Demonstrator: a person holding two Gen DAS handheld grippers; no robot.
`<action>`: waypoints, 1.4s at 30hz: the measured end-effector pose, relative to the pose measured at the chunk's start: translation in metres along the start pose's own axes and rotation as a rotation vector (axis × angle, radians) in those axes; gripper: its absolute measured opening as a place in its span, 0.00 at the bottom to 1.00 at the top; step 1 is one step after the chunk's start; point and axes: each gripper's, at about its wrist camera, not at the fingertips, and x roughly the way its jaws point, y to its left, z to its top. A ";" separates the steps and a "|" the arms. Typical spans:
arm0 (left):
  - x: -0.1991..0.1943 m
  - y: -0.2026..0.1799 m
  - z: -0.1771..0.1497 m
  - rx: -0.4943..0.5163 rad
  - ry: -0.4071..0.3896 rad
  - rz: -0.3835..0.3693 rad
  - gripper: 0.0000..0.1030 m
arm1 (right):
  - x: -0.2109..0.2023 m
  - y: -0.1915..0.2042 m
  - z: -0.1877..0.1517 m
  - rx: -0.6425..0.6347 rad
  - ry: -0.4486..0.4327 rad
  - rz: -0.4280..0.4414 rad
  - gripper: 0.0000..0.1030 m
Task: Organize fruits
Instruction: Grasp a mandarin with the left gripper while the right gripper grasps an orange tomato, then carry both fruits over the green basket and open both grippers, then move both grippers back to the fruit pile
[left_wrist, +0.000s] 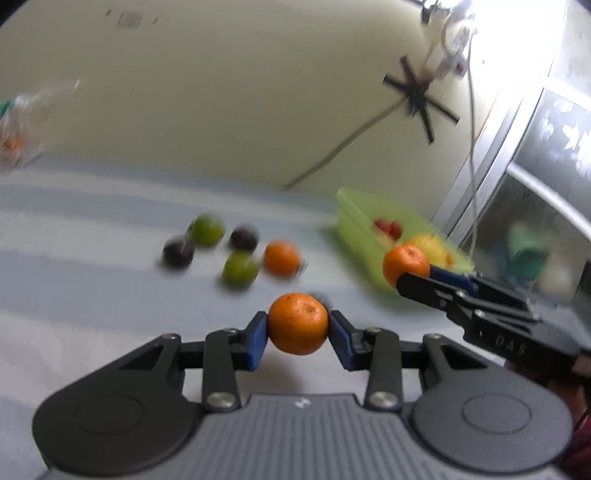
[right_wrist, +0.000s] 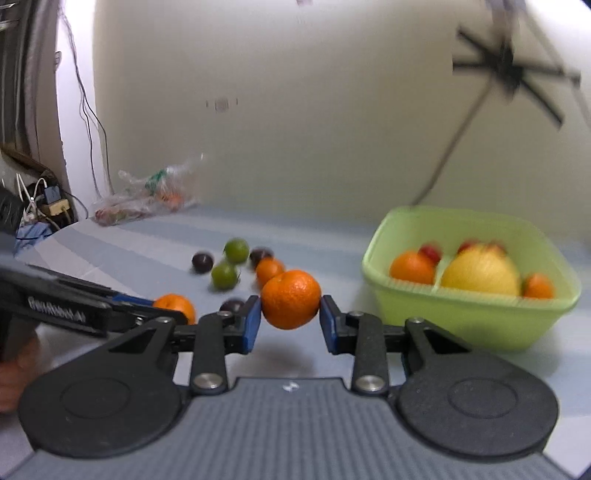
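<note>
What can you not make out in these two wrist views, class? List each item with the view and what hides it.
- Plastic bag contents: right wrist view, blurred and too small; cut off by the left edge in the left wrist view.
- Red fruits in the green basket: right wrist view, partly hidden behind the large yellow fruit and an orange; type unclear.
- Dark fruit: right wrist view, partly hidden behind the right gripper.

Our left gripper (left_wrist: 298, 325) clasped an orange (left_wrist: 298, 323) between its blue fingers (left_wrist: 258, 341) above the striped desk (left_wrist: 74, 295). To the right, our right gripper (left_wrist: 408, 271) held another orange (left_wrist: 405, 264) just beside the green basket (left_wrist: 354, 210). Limes (left_wrist: 207, 229), plums (left_wrist: 178, 252) and a loose orange (left_wrist: 282, 257) lay beyond.
</note>
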 end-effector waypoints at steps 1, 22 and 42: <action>0.000 -0.005 0.012 0.012 -0.015 -0.014 0.35 | -0.004 -0.005 0.005 0.011 -0.027 -0.008 0.36; 0.182 -0.102 0.094 0.106 0.128 -0.074 0.37 | 0.032 -0.138 0.019 0.255 -0.046 -0.296 0.52; 0.001 0.062 0.059 0.026 -0.019 0.198 0.43 | -0.004 -0.078 0.035 0.262 -0.177 0.067 0.42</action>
